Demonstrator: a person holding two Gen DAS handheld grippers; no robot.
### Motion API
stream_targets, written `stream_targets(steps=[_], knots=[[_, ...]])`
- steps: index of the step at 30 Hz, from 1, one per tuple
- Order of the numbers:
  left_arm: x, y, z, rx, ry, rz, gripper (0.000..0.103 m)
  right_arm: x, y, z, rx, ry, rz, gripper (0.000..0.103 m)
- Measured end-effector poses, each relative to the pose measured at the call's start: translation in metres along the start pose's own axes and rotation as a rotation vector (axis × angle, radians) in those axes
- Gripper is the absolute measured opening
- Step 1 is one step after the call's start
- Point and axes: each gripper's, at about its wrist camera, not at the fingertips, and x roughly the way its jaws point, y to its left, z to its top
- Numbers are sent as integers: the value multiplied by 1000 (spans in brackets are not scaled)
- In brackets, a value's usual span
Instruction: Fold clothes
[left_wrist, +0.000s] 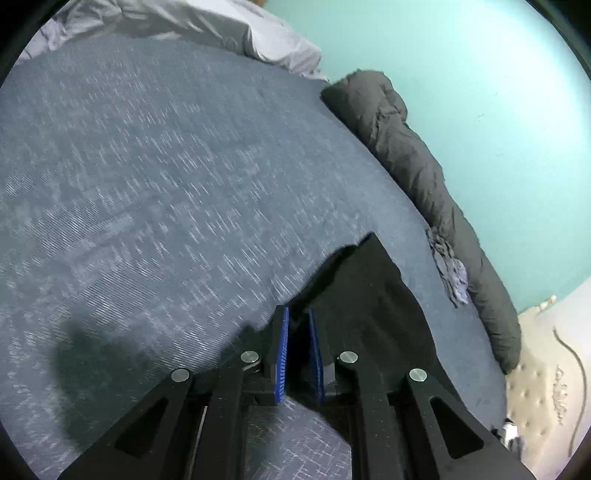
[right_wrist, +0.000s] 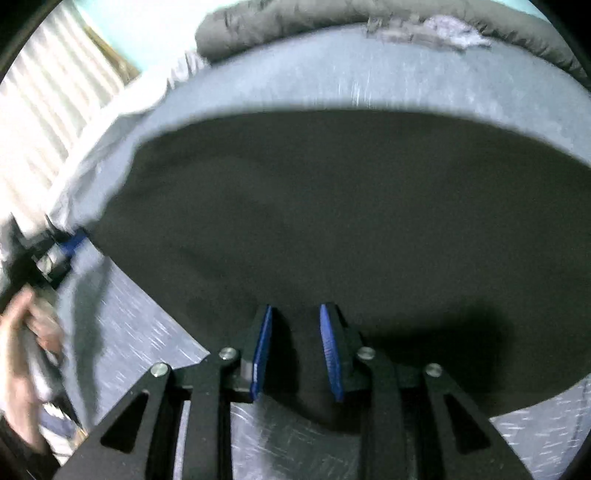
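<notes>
Left gripper (left_wrist: 297, 350): its jaws are standing narrow, pinching a corner of the dark garment (left_wrist: 369, 302) at lower centre of the left wrist view.
Person's hand (right_wrist: 26, 350): it is showing blurred at the lower left edge of the right wrist view, gripping a handle.
Garment: it is lying spread across the middle of the right wrist view, over the blue-grey bed cover (left_wrist: 147, 184), filling most of the frame.
Right gripper (right_wrist: 295, 350): its jaws are standing apart at lower centre, with the near hem of the cloth between the blue pads (right_wrist: 260, 354); they are not visibly closing on it.
Rolled dark quilt (left_wrist: 424, 177): it is lying along the teal wall (left_wrist: 461, 74), upper right of the left wrist view.
Risk: the pinched corner is looking thin, so a quick pull could be slipping it free; with the right jaws not yet closed, the fold could be going crooked.
Writing: faint embroidery is showing on the quilted panel (left_wrist: 535, 387) at lower right, too blurred to read.
</notes>
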Motion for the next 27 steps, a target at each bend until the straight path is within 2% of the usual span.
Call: stream_targets(steps=[1, 3, 5, 7, 9, 13, 15, 19, 21, 23, 27], knots=[[-6, 0, 1, 4, -15, 10, 13, -3, 0, -1, -8, -12, 10, 28], [-15, -3, 0, 26, -30, 27, 14, -19, -15, 2, 56, -31, 80, 28], [-24, -9, -4, 55, -33, 28, 23, -38, -34, 4, 113, -60, 131, 31], [-30, -15, -9, 86, -26, 19, 27, -70, -67, 2, 134, -118, 120, 48], [-34, -23, -16, 120, -14, 15, 27, -97, -107, -3, 177, -163, 87, 49], [-31, -41, -32, 173, 21, 7, 29, -156, -221, -22, 316, -222, -78, 52], [-28, -50, -40, 198, 39, 3, 34, -177, -268, -33, 393, -243, -141, 54], [-24, -69, -57, 252, 68, 0, 35, -214, -369, -61, 562, -267, -272, 55], [-21, -79, -65, 281, 77, 1, 37, -223, -404, -74, 625, -279, -291, 58], [-18, -88, -72, 303, 84, 2, 44, -233, -438, -86, 688, -286, -306, 60], [-10, -104, -85, 350, 101, 10, 45, -237, -477, -102, 799, -341, -239, 65]])
